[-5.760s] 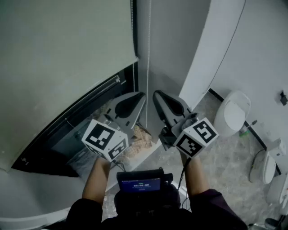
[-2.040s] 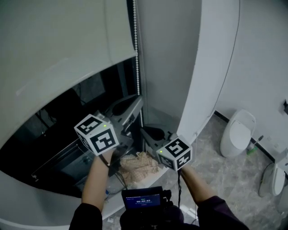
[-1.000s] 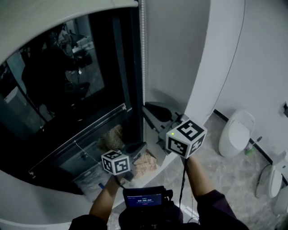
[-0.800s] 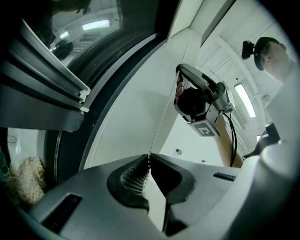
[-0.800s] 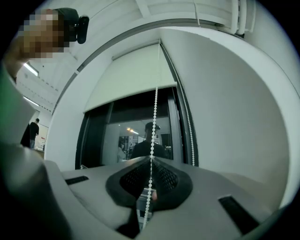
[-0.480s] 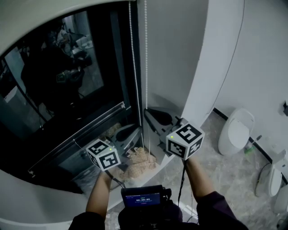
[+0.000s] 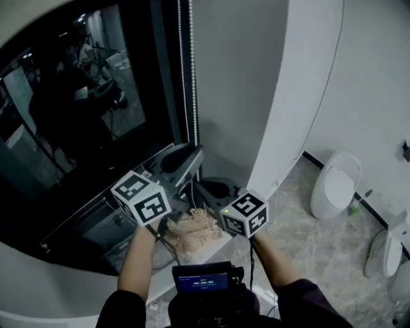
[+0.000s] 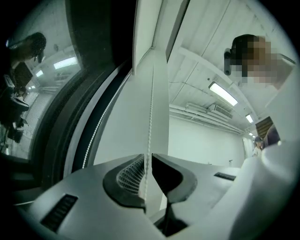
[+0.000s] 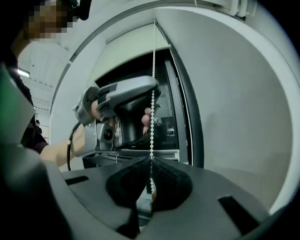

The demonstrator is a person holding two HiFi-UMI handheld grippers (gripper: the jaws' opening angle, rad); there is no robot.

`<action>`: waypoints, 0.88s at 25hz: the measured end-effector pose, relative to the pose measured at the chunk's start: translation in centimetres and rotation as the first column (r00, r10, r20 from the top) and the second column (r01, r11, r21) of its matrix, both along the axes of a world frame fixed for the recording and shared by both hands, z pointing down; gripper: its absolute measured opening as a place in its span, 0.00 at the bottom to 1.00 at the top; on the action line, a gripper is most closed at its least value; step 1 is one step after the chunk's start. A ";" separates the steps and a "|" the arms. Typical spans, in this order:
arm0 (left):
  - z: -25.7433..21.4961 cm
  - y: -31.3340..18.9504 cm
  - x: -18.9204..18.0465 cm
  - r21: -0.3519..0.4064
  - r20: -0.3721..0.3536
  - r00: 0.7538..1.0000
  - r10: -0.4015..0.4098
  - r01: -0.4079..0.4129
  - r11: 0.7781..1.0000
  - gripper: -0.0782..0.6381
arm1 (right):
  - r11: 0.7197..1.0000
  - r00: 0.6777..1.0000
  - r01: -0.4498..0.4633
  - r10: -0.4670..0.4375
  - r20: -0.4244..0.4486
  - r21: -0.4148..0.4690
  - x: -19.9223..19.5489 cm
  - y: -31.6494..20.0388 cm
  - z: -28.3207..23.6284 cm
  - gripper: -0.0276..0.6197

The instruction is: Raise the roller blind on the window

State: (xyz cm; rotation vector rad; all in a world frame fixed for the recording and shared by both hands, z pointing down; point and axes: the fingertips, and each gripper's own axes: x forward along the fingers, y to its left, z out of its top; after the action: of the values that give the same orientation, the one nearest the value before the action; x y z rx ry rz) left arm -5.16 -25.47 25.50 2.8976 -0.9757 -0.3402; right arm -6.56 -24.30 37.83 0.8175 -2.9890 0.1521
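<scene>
The white bead chain (image 7: 191,77) hangs down the right side of the dark window (image 7: 96,109). Only a pale strip of the roller blind (image 7: 25,16) shows at the top left; it shows as a light panel (image 9: 136,44) above the glass in the right gripper view. My left gripper (image 7: 195,154) is the upper one and is shut on the bead chain (image 8: 150,108), which runs straight up from its jaws. Just below it, my right gripper (image 7: 198,186) is shut on the same chain (image 9: 153,101). The left gripper (image 9: 126,110) fills the middle of the right gripper view.
A white wall pillar (image 7: 301,96) stands right of the window. A crumpled beige bundle (image 7: 192,230) lies on the sill under the grippers. A white toilet (image 7: 336,186) and another white fixture (image 7: 389,253) stand on the marbled floor at the right. A small screen (image 7: 205,280) sits at chest height.
The left gripper has climbed from low by the sill to above the right one. The right gripper has come down the chain. The blind's lower edge has risen further.
</scene>
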 end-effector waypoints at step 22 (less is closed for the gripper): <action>13.2 -0.2 0.3 -0.221 0.068 0.997 -0.021 0.036 0.975 0.12 | 0.989 0.994 -0.001 -0.016 0.109 0.149 1.2 -1.5 -14.2 0.14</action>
State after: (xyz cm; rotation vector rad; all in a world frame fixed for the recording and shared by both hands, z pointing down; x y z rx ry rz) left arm -4.83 -25.70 38.69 2.7094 -0.9953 -0.1279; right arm -5.39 -25.75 23.66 0.8376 -3.1375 -0.0289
